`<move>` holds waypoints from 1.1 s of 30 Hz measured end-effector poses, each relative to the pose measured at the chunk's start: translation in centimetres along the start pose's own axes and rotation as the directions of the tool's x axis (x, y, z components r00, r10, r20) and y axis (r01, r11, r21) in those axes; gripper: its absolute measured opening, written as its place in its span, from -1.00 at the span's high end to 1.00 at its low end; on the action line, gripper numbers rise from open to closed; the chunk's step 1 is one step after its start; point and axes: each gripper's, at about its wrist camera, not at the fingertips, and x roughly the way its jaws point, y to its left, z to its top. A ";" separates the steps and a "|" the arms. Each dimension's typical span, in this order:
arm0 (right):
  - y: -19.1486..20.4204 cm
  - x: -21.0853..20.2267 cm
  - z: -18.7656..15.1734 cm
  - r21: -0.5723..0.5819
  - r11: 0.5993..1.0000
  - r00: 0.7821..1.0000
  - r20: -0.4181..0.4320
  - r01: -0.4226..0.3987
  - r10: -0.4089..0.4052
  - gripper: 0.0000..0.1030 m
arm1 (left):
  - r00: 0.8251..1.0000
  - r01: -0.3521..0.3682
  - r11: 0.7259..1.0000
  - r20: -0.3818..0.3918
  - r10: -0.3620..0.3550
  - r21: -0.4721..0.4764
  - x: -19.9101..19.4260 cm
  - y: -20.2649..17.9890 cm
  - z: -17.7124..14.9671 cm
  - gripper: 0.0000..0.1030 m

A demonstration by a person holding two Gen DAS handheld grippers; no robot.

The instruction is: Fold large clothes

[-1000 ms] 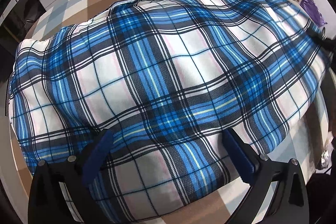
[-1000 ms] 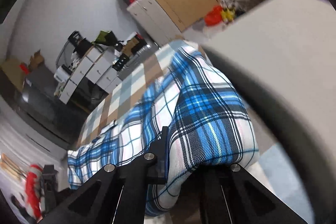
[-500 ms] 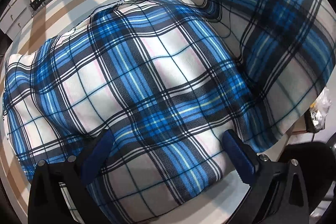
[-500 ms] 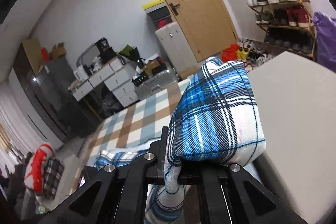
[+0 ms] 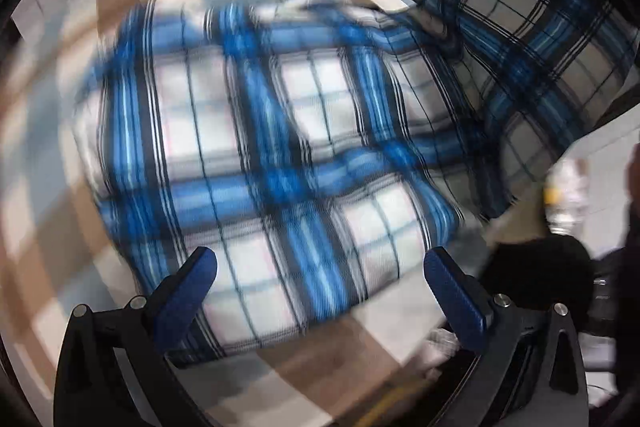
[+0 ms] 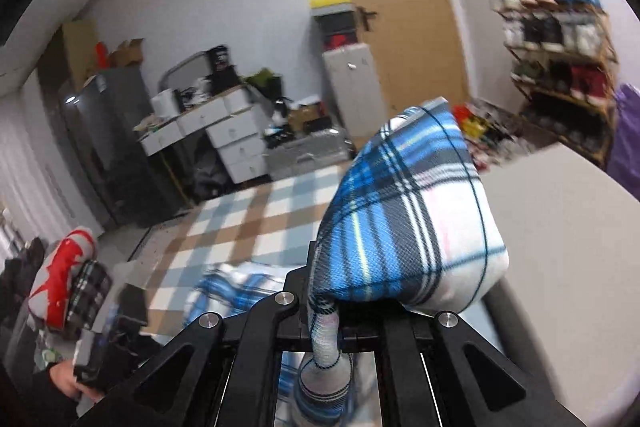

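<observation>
Right wrist view shows the right gripper (image 6: 332, 303) pinching a bunched corner of the blue plaid garment (image 6: 404, 227), held up over the checked table (image 6: 256, 227). That small pinch could slip under the cloth's weight, I reckon, or the raised flap could land crooked. From the left wrist view the left gripper (image 5: 320, 275) stands spread and holds nothing, with most of the garment (image 5: 280, 155) lying on the table and a flap lifted at two o'clock. Motion blur smears the hems, and the far edge is hard to make out.
</observation>
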 end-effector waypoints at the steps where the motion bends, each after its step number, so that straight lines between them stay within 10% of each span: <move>1: 1.9 0.3 -0.1 -0.042 0.999 1.000 0.007 -0.010 0.010 0.92 | 1.000 0.004 1.000 0.008 -0.004 -0.020 0.0 0.7 -0.9 -0.95; 8: 10.9 5.0 -1.8 -0.161 0.981 0.993 -0.056 -0.107 0.099 0.91 | 0.949 0.315 0.939 0.056 -0.311 -0.140 -3.2 5.7 -4.7 -0.95; 13: 16.1 10.7 -5.5 -0.170 0.961 0.958 -0.225 -0.218 0.178 0.91 | 0.932 0.352 0.926 0.145 -0.333 -0.136 -7.4 8.7 -8.2 -0.95; 19: 18.5 17.7 -13.1 -0.209 0.929 0.826 -0.544 -0.306 0.150 0.41 | 0.864 0.474 0.857 0.298 -0.407 -0.202 -10.4 11.9 -9.0 -0.95; 23: 17.1 16.9 -13.1 -0.017 0.893 0.719 -0.600 -0.450 0.351 -0.36 | 0.875 0.447 0.870 0.304 -0.377 -0.207 -11.3 12.4 -9.3 -0.95; 28: 14.3 12.5 -11.5 0.124 0.808 0.625 -0.570 -0.576 0.533 -0.51 | 0.884 0.422 0.880 0.316 -0.346 -0.217 -11.4 12.3 -7.2 -0.95; 33: 10.1 8.8 -10.0 0.122 0.828 0.700 -0.475 -0.547 0.533 -0.69 | 0.906 0.393 0.897 0.250 -0.341 -0.201 -8.8 10.4 -4.0 -0.95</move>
